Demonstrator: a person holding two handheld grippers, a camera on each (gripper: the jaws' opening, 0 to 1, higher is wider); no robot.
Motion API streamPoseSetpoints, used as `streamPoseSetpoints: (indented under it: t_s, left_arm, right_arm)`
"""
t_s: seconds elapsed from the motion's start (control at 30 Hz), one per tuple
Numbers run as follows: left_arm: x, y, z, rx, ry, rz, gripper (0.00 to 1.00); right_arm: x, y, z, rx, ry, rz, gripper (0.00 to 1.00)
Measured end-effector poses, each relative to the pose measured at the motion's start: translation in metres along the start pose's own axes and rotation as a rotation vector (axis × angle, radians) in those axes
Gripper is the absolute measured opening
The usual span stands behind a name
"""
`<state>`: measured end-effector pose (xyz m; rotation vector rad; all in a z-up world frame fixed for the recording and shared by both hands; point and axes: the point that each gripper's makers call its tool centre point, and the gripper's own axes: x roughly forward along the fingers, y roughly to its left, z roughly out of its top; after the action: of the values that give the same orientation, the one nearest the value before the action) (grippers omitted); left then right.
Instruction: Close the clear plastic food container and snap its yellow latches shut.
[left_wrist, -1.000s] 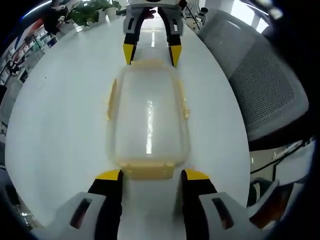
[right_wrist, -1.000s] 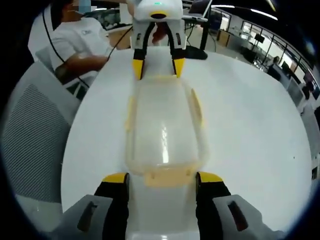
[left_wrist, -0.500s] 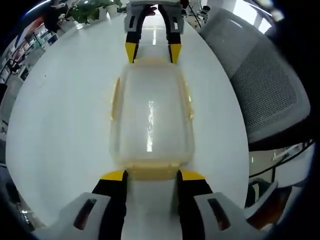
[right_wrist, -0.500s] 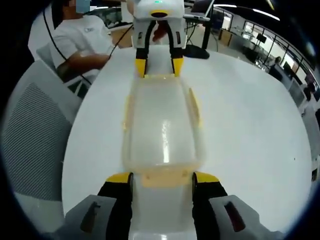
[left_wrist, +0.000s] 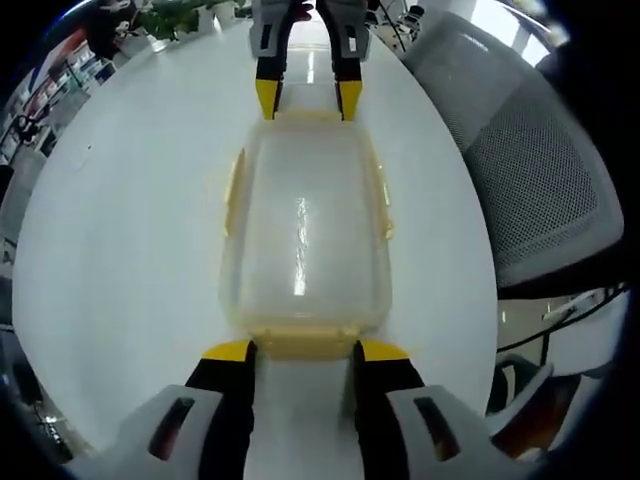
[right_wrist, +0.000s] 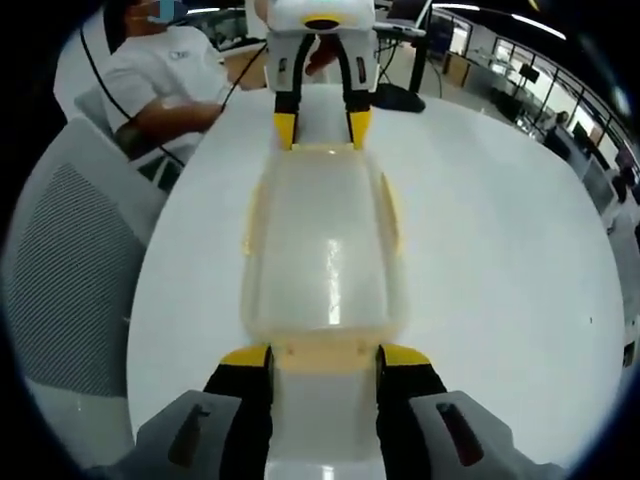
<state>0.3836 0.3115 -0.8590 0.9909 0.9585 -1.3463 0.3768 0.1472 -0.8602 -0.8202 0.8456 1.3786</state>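
Observation:
The clear plastic container (left_wrist: 305, 220) lies lengthwise on the white table (left_wrist: 110, 250) with its lid on. Yellow side latches (left_wrist: 232, 190) flare outward along both long edges. My left gripper (left_wrist: 303, 352) is open, its yellow tips flanking the near end latch (left_wrist: 300, 342). At the far end, my right gripper (left_wrist: 305, 98) stands with its tips against the container's other end. In the right gripper view the same container (right_wrist: 325, 250) runs away from my right gripper (right_wrist: 325, 357), which is open around its end latch (right_wrist: 325, 352); the left gripper (right_wrist: 322, 125) faces it.
A grey mesh chair (left_wrist: 520, 170) stands close to the table edge, seen again as the chair (right_wrist: 70, 270) in the right gripper view. A seated person in a white shirt (right_wrist: 165, 85) is beyond the table. A plant (left_wrist: 175, 15) stands at the far edge.
Both grippers have drawn in toward the container's two ends, and each pair of jaws has narrowed until the tips sit beside the end latches. The container has stayed put.

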Motion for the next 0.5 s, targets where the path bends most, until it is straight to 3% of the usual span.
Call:
streamPoseSetpoints:
  t_s: [0.2, 0.5]
  left_arm:
    - [0.0009, 0.0002, -0.0004, -0.029, 0.016, 0.011, 0.37]
    - [0.001, 0.0003, -0.0005, -0.021, 0.001, 0.006, 0.36]
  right_arm:
    - [0.0005, 0.0005, 0.0004, 0.009, 0.023, -0.006, 0.38]
    - [0.0005, 0.0004, -0.0002, 0.007, 0.004, -0.008, 0.38]
